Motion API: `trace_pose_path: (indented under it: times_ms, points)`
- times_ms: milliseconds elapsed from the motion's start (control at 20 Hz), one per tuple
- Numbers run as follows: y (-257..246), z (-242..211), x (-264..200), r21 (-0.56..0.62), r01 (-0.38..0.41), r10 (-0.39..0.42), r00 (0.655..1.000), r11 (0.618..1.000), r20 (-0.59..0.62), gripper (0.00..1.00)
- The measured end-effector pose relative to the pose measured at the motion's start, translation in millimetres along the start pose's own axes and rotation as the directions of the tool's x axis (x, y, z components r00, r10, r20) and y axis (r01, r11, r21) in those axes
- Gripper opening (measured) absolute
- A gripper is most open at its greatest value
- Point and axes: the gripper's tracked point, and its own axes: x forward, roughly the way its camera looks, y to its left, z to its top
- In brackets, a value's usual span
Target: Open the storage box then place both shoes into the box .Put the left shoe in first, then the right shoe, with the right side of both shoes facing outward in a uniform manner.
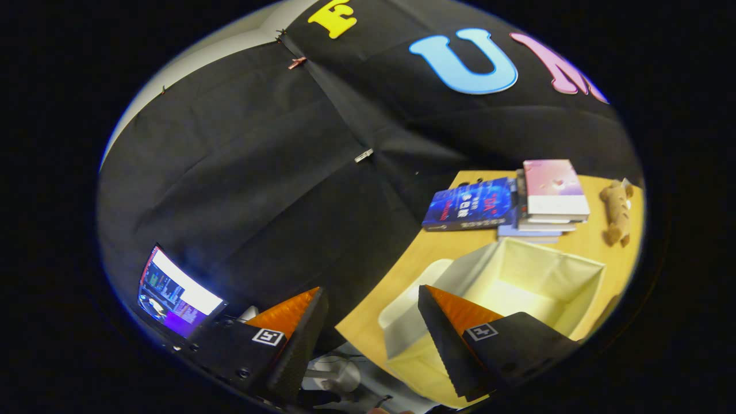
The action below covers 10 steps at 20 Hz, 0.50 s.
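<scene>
While the gripper is tilted well over to one side, its two fingers stand wide apart and hold nothing; open air and the edge of the table lie between them. Just ahead of one finger, and partly hidden behind it, sits the storage box, a pale cloth-sided bin on the wooden table. Its top is already open and its inside looks bare; its lid seems to lie against the near side, though I cannot tell whether it is still joined to the box. No shoe is to be seen, so I judge that the opening is done and the left shoe is yet to be fetched.

The box looks light and soft-walled, likely to slide or buckle if pushed at the rim, so a shoe would best be lowered in from above without leaning on the sides. A shoe is likely light and fairly stiff at the heel; the heel collar or the side of the upper would give the fingers a firm hold.

Beyond the box lies a stack of books, with a small stuffed toy beside them. Off the table, past the other finger, a lit screen glows.
</scene>
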Motion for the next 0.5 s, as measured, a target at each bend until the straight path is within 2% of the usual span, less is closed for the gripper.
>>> trace_pose_path:
  times_ms: [200, 350, 500]
  points:
    - [-57, 7, -68, -0.083, 0.153, -0.144, 0.985, 0.985, 0.099, 0.98]
    - [-109, 4, -119, -0.103, 0.302, -0.285, 0.946, 0.948, 0.153, 0.98]
    - [-158, -13, -166, -0.078, 0.434, -0.418, 0.894, 0.897, 0.163, 0.98]
